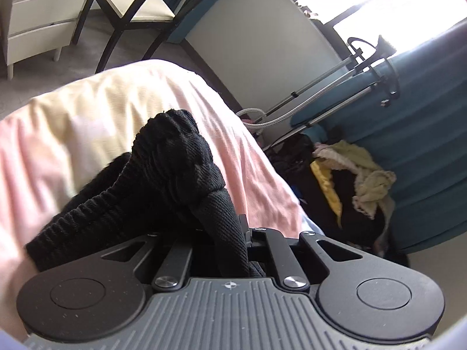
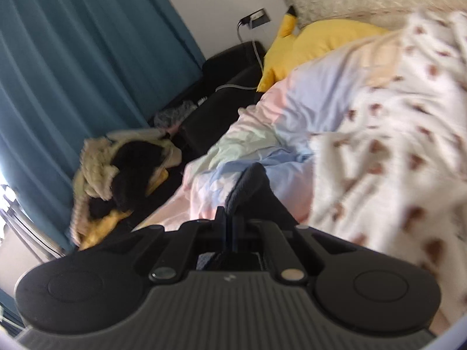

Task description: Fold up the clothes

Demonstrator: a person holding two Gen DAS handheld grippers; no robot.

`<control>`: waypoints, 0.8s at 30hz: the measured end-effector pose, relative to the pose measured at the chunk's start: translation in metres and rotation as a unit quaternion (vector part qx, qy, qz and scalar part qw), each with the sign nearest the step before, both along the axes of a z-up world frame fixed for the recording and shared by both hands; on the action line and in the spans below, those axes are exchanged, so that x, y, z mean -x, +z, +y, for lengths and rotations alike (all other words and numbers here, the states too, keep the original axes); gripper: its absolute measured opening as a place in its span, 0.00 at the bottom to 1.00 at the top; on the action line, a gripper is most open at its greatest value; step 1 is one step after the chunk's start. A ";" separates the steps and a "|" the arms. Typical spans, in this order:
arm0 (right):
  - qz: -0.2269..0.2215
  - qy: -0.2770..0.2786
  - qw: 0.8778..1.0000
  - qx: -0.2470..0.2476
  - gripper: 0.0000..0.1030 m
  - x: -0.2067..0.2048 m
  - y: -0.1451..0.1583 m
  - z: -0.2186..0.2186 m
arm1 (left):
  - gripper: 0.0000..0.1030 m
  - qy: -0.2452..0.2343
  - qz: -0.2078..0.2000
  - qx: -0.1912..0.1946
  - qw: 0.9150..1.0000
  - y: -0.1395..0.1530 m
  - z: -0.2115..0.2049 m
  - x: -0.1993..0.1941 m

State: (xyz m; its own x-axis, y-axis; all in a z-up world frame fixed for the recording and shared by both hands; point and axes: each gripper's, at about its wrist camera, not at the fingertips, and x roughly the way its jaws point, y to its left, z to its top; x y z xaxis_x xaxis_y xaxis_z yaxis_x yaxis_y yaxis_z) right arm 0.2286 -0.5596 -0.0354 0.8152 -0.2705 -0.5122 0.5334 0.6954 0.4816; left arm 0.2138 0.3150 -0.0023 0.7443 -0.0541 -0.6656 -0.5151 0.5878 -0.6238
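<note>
A black knitted garment (image 1: 163, 169) bunches up over my left gripper (image 1: 230, 227), which is shut on it; the cloth hides the fingertips and trails off to the lower left above the pink and cream bedsheet (image 1: 96, 108). In the right wrist view my right gripper (image 2: 230, 213) is shut on another part of the black garment (image 2: 251, 186), a dark fold that sticks up from between the closed fingers. Below it lies the pastel patchwork bed cover (image 2: 262, 145).
A heap of pale yellow and black clothes (image 1: 359, 180) lies on the floor by the teal curtain (image 1: 423, 116); the same clothes heap (image 2: 122, 169) shows in the right view. A white blanket with brown prints (image 2: 394, 145) and a yellow plush toy (image 2: 315, 43) are on the bed. A chair (image 1: 131, 8) stands beyond the bed.
</note>
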 end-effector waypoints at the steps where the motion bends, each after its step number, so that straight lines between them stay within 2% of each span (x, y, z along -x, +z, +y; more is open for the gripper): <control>1: 0.011 0.003 1.000 0.003 0.04 -0.015 -0.009 -0.001 | 0.10 -0.001 0.011 -0.007 1.000 -0.008 -0.003 -0.015; 3: 0.034 0.010 0.999 0.010 0.05 -0.045 -0.027 -0.002 | 0.10 -0.003 0.032 -0.020 0.999 -0.024 -0.007 -0.044; 6: 0.066 0.019 0.997 0.023 0.05 -0.078 -0.052 -0.002 | 0.10 -0.005 0.044 -0.037 0.998 -0.037 -0.013 -0.073; 9: 0.088 0.027 0.994 0.053 0.05 -0.096 -0.068 0.004 | 0.11 -0.017 0.061 -0.061 0.996 -0.041 -0.020 -0.091; 10: 0.088 0.029 0.994 0.058 0.05 -0.097 -0.071 0.005 | 0.15 -0.020 0.068 -0.069 0.995 -0.041 -0.022 -0.095; 13: 0.080 0.036 0.995 0.047 0.09 -0.094 -0.070 0.001 | 0.18 -0.056 0.073 -0.132 0.987 -0.034 -0.039 -0.101; 15: 0.073 0.047 0.996 0.027 0.21 -0.085 -0.063 -0.003 | 0.36 -0.079 0.060 -0.170 0.980 -0.027 -0.053 -0.094; 16: 0.073 0.050 0.996 0.017 0.44 -0.079 -0.058 -0.005 | 0.63 -0.094 0.046 -0.186 0.977 -0.022 -0.060 -0.088; 17: 0.066 0.053 0.996 0.012 0.64 -0.071 -0.051 -0.005 | 0.86 -0.106 0.032 -0.207 0.972 -0.015 -0.069 -0.080; 18: 0.055 0.058 0.997 0.011 0.68 -0.061 -0.042 -0.004 | 0.91 -0.115 0.015 -0.240 0.964 -0.008 -0.080 -0.072; 20: 0.039 0.080 0.996 0.019 0.76 -0.040 -0.024 -0.001 | 0.92 -0.157 -0.015 -0.342 0.926 0.006 -0.111 -0.056; 21: 0.033 0.090 0.995 0.024 0.81 -0.029 -0.016 0.002 | 0.92 -0.174 -0.020 -0.377 0.909 0.009 -0.127 -0.048; 22: 0.025 0.098 0.995 0.023 0.89 -0.016 -0.010 0.005 | 0.92 -0.188 -0.021 -0.395 0.899 0.012 -0.141 -0.040; 24: 0.004 0.113 0.994 0.010 0.90 0.012 0.000 0.009 | 0.92 -0.215 -0.035 -0.392 0.894 0.017 -0.164 -0.018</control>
State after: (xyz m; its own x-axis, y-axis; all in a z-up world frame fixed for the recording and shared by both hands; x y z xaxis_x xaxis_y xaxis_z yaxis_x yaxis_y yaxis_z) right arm 0.2162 -0.5502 -0.0357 0.8525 -0.0916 -0.5147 0.3667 0.8066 0.4637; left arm 0.2323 0.1513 0.0142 0.8076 0.1170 -0.5780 -0.1123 0.9927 0.0440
